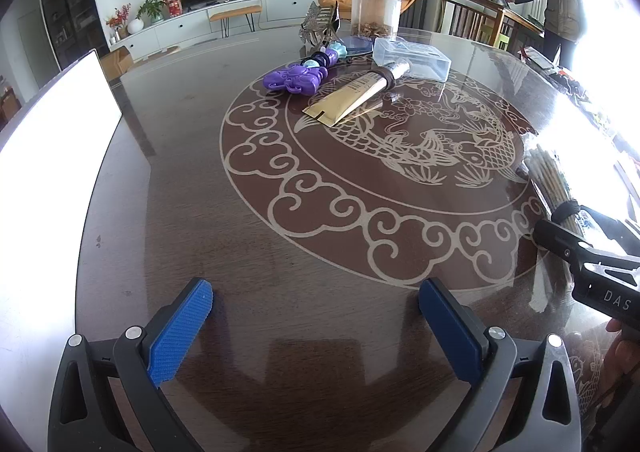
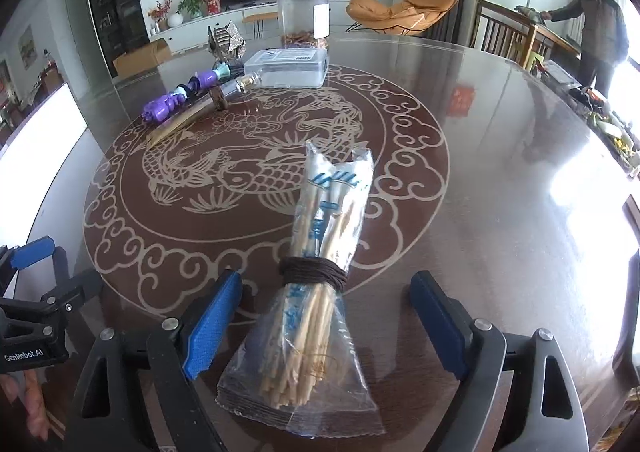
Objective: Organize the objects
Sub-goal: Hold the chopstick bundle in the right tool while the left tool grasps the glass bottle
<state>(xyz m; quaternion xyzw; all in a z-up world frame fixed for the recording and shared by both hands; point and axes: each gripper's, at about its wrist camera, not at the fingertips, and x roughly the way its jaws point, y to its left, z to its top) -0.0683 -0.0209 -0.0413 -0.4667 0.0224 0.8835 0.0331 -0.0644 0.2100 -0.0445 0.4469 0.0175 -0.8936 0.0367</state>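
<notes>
Blue-padded right tongs (image 2: 324, 316) stand wide apart over the bundle of chopsticks (image 2: 320, 284), which lies flat on the dark patterned bench (image 2: 500, 172) between the pads, wrapped in clear plastic and tied with brown cord, neither pad touching it. Left tongs (image 1: 316, 328) gape open as well, holding nothing, with bare bench under them. Farther back on the bench sit a purple toy (image 1: 298, 78), a gold tube (image 1: 348, 98), a clear plastic box (image 1: 412, 58) and a tall clear jar (image 1: 376, 8).
</notes>
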